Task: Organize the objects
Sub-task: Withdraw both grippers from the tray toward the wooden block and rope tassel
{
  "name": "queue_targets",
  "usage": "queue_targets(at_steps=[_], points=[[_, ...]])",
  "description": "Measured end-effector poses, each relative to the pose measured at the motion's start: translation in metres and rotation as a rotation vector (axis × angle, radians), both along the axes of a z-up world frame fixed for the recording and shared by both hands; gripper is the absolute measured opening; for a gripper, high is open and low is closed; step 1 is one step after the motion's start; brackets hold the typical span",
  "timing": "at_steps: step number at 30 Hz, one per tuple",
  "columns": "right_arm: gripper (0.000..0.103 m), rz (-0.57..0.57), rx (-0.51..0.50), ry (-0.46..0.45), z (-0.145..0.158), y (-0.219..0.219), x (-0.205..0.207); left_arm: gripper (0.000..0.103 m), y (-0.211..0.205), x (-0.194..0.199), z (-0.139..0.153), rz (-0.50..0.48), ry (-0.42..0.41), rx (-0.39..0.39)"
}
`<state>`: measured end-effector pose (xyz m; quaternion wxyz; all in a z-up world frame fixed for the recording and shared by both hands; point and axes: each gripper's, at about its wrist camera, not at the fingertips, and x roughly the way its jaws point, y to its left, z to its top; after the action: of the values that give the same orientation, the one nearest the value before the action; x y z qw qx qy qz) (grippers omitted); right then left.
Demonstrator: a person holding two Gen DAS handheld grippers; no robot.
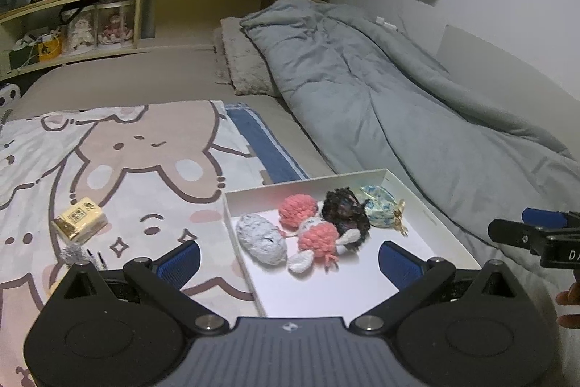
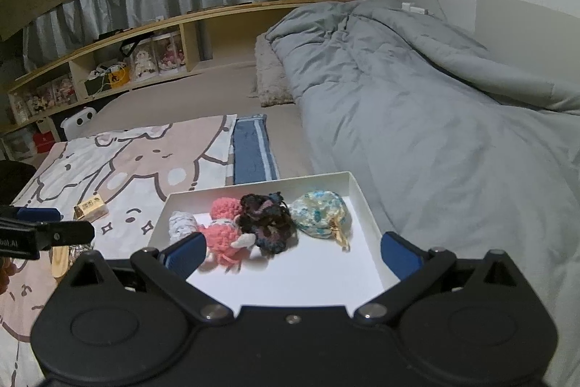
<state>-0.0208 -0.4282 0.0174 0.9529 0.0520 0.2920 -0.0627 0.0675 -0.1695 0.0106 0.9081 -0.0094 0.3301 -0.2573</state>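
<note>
A shallow white box (image 1: 427,223) (image 2: 359,191) lies on the bed. Inside it are a grey knitted toy (image 1: 261,240) (image 2: 181,223), a pink and white crochet doll (image 1: 311,227) (image 2: 223,234), a dark scrunchie (image 1: 344,211) (image 2: 270,220) and a floral pouch (image 1: 378,209) (image 2: 320,213). A yellow packet (image 1: 80,219) (image 2: 90,207) rests on the cartoon blanket (image 1: 137,151) to the left. My left gripper (image 1: 288,258) is open over the box's near left edge. My right gripper (image 2: 293,254) is open above the box's near part, holding nothing.
A rumpled grey duvet (image 1: 398,89) (image 2: 417,104) fills the right of the bed, next to the box. A fluffy pillow (image 1: 243,64) lies at the head. A small silvery thing (image 1: 74,254) and a wooden piece (image 2: 59,260) lie near the left gripper. A shelf (image 1: 108,24) lines the far wall.
</note>
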Motion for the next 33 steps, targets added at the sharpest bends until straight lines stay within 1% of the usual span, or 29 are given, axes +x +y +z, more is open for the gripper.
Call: queue_targets(at_steps=[10,16,27,33], points=[[0.103,0.070,0.023,-0.033,0.001,0.039,0.026,0.103,0.046,0.006,0.008,0.065,-0.049,0.021],[0.103,0.118,0.037,-0.038,-0.001,0.070,0.047,0.103,0.083,0.013,0.011,0.147,-0.050,0.043],[0.103,0.214,0.066,-0.030,-0.006,0.134,0.080,0.103,0.156,0.021,0.011,0.291,-0.053,0.042],[0.103,0.253,0.099,-0.008,-0.015,0.165,0.098,0.103,0.185,0.025,0.004,0.367,-0.040,0.028]])
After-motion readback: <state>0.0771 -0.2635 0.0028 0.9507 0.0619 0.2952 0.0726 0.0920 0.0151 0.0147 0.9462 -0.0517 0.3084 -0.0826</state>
